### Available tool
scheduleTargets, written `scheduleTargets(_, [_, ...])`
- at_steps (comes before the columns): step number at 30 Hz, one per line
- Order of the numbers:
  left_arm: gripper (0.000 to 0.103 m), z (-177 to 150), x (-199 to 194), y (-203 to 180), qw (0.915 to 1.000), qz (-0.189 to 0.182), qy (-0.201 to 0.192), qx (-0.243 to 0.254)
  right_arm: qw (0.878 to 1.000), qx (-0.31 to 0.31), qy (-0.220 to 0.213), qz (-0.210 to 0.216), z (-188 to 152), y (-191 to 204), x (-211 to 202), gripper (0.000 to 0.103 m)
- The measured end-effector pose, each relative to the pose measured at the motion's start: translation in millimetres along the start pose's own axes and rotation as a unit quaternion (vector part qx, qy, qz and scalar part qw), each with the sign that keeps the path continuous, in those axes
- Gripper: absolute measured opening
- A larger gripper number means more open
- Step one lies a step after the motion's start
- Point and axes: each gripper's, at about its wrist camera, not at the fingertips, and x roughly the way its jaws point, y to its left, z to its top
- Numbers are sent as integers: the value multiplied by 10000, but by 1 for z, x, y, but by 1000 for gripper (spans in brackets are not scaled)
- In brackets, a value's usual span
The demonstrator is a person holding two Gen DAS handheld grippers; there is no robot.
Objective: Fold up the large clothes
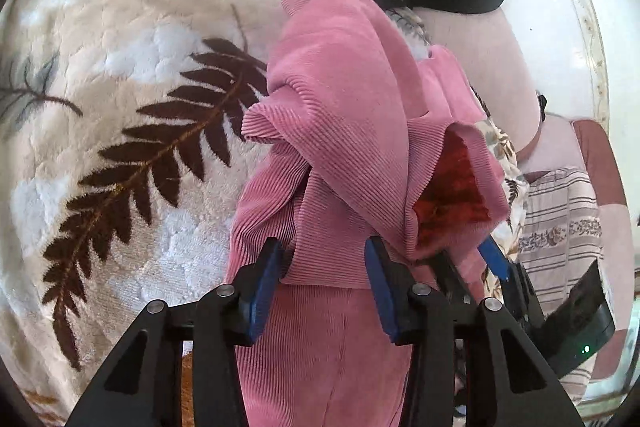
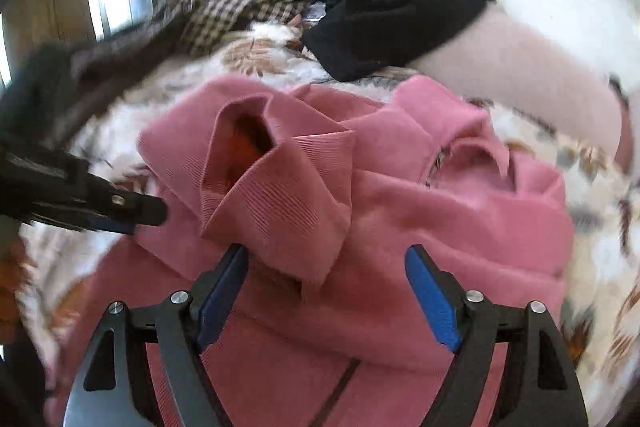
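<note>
A pink ribbed garment lies bunched on a leaf-patterned blanket, its folds piled up and a cuff showing a red lining. My left gripper is open just above the garment's lower hem, and the blue pads do not press the cloth. In the right wrist view the same garment fills the centre. My right gripper stands open astride a folded flap, without touching it. The left gripper's fingertips reach the garment's left edge.
A black garment lies at the far side of the blanket, next to a checked cloth. A pale pink cushion sits to the right. Striped fabric hangs at the bed's edge. A wooden frame stands at the back left.
</note>
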Motion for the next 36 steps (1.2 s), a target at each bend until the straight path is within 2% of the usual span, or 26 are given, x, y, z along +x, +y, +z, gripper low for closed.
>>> scheduleTargets(1, [42, 2, 2, -2, 10000, -24, -8, 5, 9999, 43, -45, 90, 3, 0, 0, 51])
scheduleTargets(2, [42, 2, 3, -3, 10000, -39, -26, 23, 9989, 249, -53, 392, 6, -5, 0, 17])
scheduleTargets(3, [42, 2, 5, -3, 10000, -39, -56, 54, 9952, 648, -78, 725, 8, -17, -3, 4])
scheduleTargets(5, [42, 2, 10, -8, 9999, -11, -107, 125, 9851, 1375, -344, 973, 3, -44, -12, 4])
scheduleTargets(7, [42, -4, 8, -8, 9998, 6, -113, 138, 9731, 2029, -475, 988, -6, -73, -19, 4])
scheduleTargets(8, [42, -5, 12, -10, 9999, 23, -108, 128, 9622, 2457, -506, 1065, -15, -93, -21, 4])
scheduleTargets(9, [42, -6, 15, -11, 9999, 39, -98, 110, 9444, 3021, -541, 1184, -30, -118, -22, 4])
scheduleTargets(10, [42, -7, 16, -12, 9999, 52, -95, 92, 9343, 3298, -554, 1235, -40, -130, -23, 4])
scheduleTargets(11, [42, -8, 17, -11, 9999, 70, -92, 71, 9193, 3685, -542, 1272, -56, -148, -22, 4])
scheduleTargets(14, [42, -10, 22, -16, 9999, 80, -101, 32, 8888, 4435, -352, 1099, -97, -185, -14, 4])
scheduleTargets(16, [42, -12, 18, -17, 9999, 74, -106, 5, 8695, 4754, -229, 1321, -116, -197, -8, 4])
scheduleTargets(18, [42, -14, 14, -20, 9999, -20, -158, -51, 8539, 4986, -247, 1473, -128, -202, -7, 11])
scheduleTargets(19, [43, -16, 7, -17, 9997, -119, -188, -99, 8512, 5014, -347, 1511, -130, -202, -10, 12])
scheduleTargets(20, [45, -15, 5, -21, 9992, -269, -254, -158, 8489, 5036, -415, 1550, -130, -203, -12, 18])
scheduleTargets(21, [51, -15, 5, -24, 9988, -354, -296, -189, 8438, 5091, -493, 1621, -129, -205, -12, 34])
scheduleTargets(22, [54, -15, 4, -23, 9983, -427, -333, -204, 8379, 5160, -577, 1682, -128, -206, -13, 41])
scheduleTargets(23, [58, -13, 8, -28, 9981, -451, -373, -203, 8354, 5190, -626, 1697, -126, -207, -12, 51])
scheduleTargets(26, [60, -13, 16, -19, 9987, -263, -384, -213, 8415, 5136, -513, 1596, -114, -211, 1, 53])
scheduleTargets(27, [49, -14, 21, -14, 9988, -208, -365, -261, 8488, 5017, -451, 1607, -106, -210, 4, 46])
scheduleTargets(28, [36, -11, 26, -14, 9987, -183, -380, -301, 8596, 4809, -476, 1663, -96, -209, 3, 31])
scheduleTargets(29, [8, -8, 29, -14, 9986, -155, -375, -335, 8656, 4664, -577, 1726, -87, -210, -2, 7])
scheduleTargets(30, [6, -5, 33, -14, 9984, -202, -319, -422, 8649, 4648, -756, 1735, -84, -213, -10, 4])
scheduleTargets(31, [6, -4, 33, -12, 9980, -236, -319, -497, 8585, 4701, -1030, 1774, -83, -218, -21, 4])
scheduleTargets(33, [5, -5, 34, -9, 9981, -128, -356, -492, 8508, 4867, -1143, 1616, -91, -226, -31, 3])
scheduleTargets(34, [5, -8, 34, -7, 9981, -35, -390, -468, 8525, 4916, -1019, 1454, -94, -228, -28, 3])
scheduleTargets(36, [5, -13, 29, 4, 9981, 27, -359, -499, 8637, 4979, -139, 773, -114, -234, -5, 0])
